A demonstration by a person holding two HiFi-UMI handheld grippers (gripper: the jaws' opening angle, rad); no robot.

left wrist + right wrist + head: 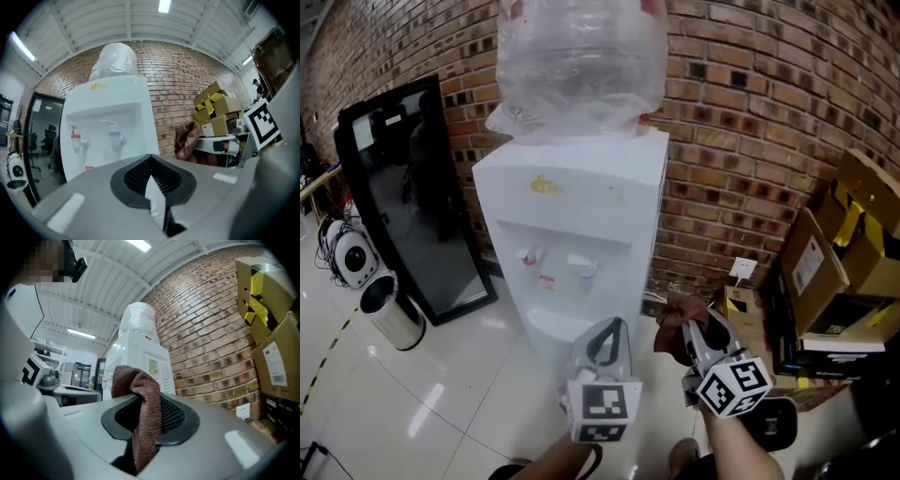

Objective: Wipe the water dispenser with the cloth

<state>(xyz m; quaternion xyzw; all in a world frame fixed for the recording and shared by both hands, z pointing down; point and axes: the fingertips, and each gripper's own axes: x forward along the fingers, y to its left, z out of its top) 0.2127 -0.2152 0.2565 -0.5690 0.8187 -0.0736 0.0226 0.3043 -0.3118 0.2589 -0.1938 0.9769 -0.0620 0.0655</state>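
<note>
Brick wall at the back, shiny tile floor, and the white water dispenser stands dead ahead at 12 o'clock with a bagged bottle on top. Cardboard boxes pile up at 3 o'clock. A dark glass panel and a steel bin sit round at 9.

The right gripper has its jaws pinching the brown cloth, with a decent wad poking past the tips. It hangs near the dispenser's right side, about 4 o'clock of the cabinet, and doesn't look to be touching it. The left gripper sits low in front of the drip tray, jaws pressed together on nothing.

Looks like the person is lining up the wipe. Best bet is to lead with the loose wad so cloth meets plastic, not jaw tips. Pressure should stay light, since a tall cabinet with a bottle up top could rock, and long top-to-bottom strokes make sense. Worth steering clear of the red tap and blue tap, since a bump might dribble water.
</note>
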